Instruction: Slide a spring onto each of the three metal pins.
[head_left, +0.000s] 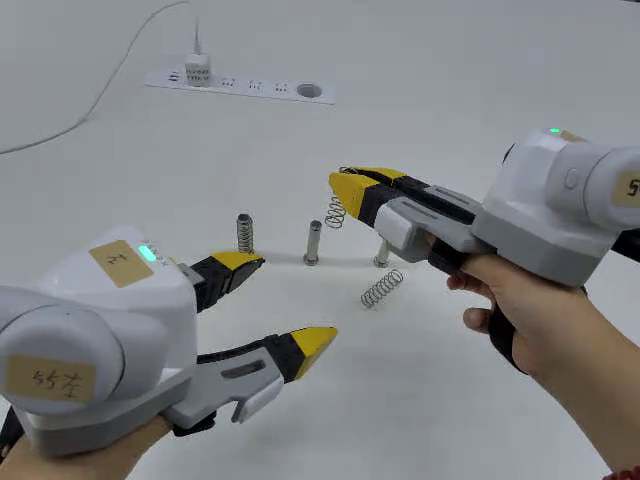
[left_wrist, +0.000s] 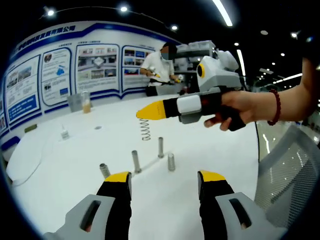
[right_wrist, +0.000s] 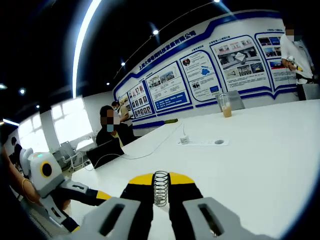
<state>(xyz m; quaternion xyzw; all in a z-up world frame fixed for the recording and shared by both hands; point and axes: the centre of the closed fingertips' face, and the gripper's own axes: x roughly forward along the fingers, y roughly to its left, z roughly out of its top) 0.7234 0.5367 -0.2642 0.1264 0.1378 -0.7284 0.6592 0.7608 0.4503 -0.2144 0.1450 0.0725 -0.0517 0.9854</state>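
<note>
Surface (head_left: 430, 90) looks smooth, so a dropped spring could roll away. Right claw (head_left: 342, 190) is clenched on a spring (head_left: 335, 210) by its top coils only. It dangles near the bare middle pin (head_left: 313, 243) & may swing, miss the tip or slip out. Left claw (head_left: 275, 300) is released, gripping nothing, close to the left pin (head_left: 244, 233), already loaded; a bump could knock it. Right pin (head_left: 382, 253) is partly hidden behind the right claw, w/ a loose spring (head_left: 382, 287) just beside it. Can't tell if pins are fixed down.
</note>
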